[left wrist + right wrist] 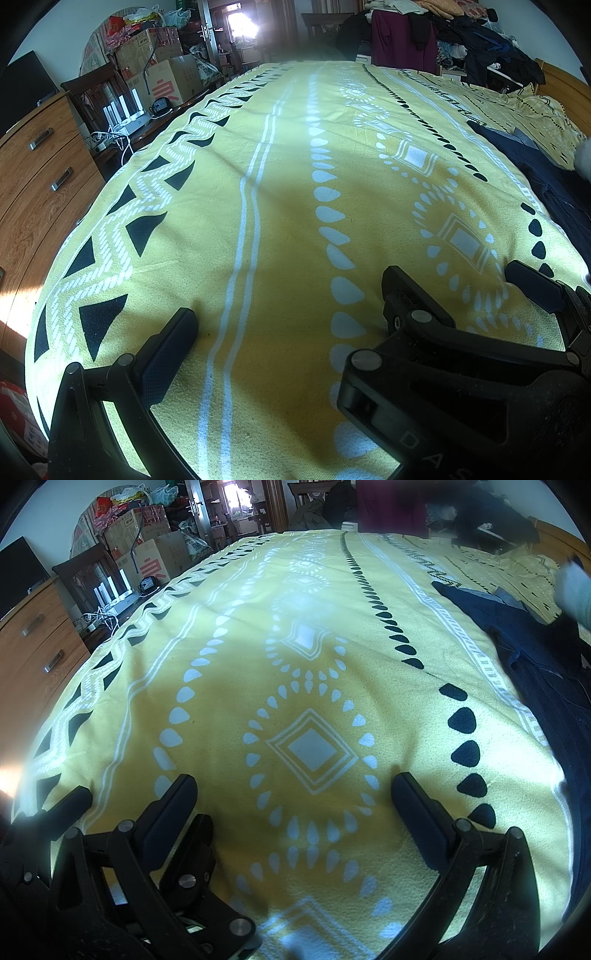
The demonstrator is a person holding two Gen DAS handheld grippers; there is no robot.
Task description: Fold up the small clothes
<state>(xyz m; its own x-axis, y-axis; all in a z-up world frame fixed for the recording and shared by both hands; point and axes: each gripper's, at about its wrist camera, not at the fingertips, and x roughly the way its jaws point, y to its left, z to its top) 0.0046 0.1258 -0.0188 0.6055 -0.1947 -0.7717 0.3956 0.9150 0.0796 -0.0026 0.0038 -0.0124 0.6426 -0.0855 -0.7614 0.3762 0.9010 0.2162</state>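
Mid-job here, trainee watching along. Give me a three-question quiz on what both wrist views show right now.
1. True or false: the right tool grips the dark blue garment.
2. On which side of the yellow patterned bedspread does the garment lie: A left, B right, C middle?
3. What state is the left tool in?

Key: 1 false, it is open over bare bedspread. 2 B. 3 open, holding nothing.

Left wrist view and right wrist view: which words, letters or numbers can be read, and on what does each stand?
"D A S", cut off at the picture's edge: on the black tool body.
One big red character, perhaps "京": on the cardboard box.
Small print on the other boxes: too small to read.
Right wrist view: nothing more is readable.
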